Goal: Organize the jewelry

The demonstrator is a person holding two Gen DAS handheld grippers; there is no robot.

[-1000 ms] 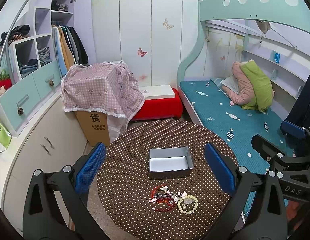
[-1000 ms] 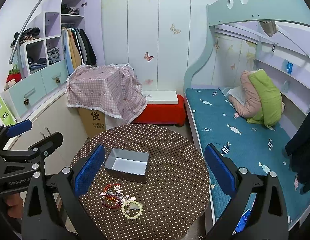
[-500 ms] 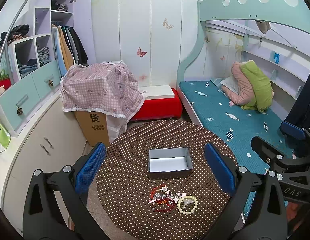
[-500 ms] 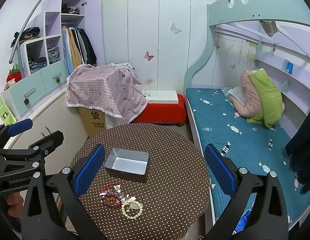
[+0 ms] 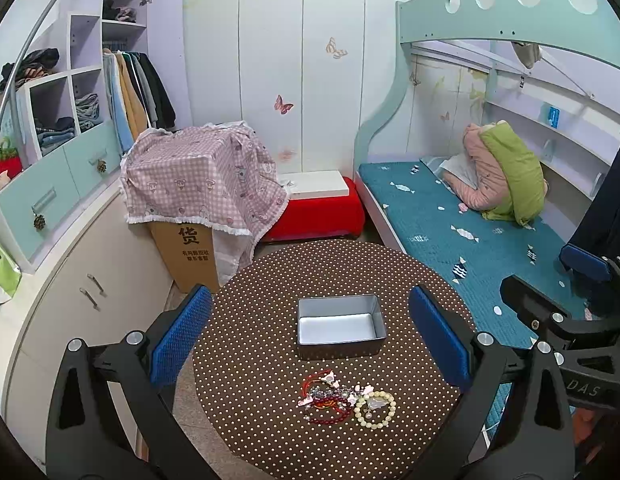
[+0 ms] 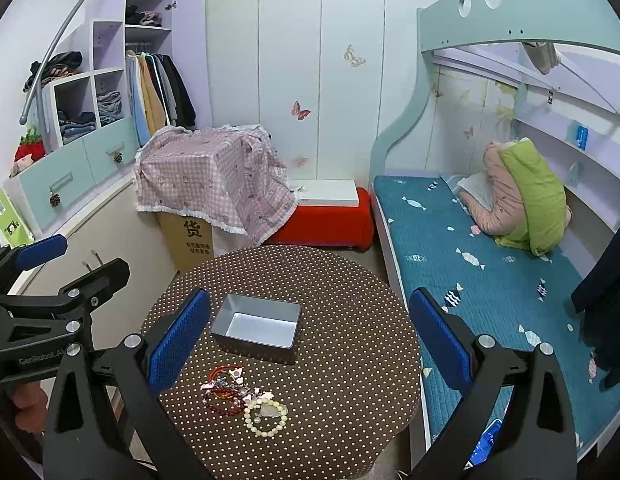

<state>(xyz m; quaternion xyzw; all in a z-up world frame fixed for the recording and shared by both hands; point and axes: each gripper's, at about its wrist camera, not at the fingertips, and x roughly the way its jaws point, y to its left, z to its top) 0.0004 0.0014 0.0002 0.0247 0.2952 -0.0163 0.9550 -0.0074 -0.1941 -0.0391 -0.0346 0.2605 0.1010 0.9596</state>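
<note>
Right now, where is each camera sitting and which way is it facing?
Left wrist: rides the left gripper, looking forward over the round table at the tin box; its own open fingers show.
Right wrist: rides the right gripper, facing likewise from further right; the left gripper enters at its left edge.
Shared: table, box, jewelry pile, bed.

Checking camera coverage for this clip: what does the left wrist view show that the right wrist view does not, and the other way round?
Only the left wrist view shows the right gripper from outside, at its right edge, over the bed. Only the right wrist view shows the left gripper from outside, at its left edge, with a hand below it, and a blue object low beside the bed. Both show the open metal tin, with nothing in it, on the dotted round table, and the jewelry pile on the near side of the tin, including a pale bead bracelet.
</note>
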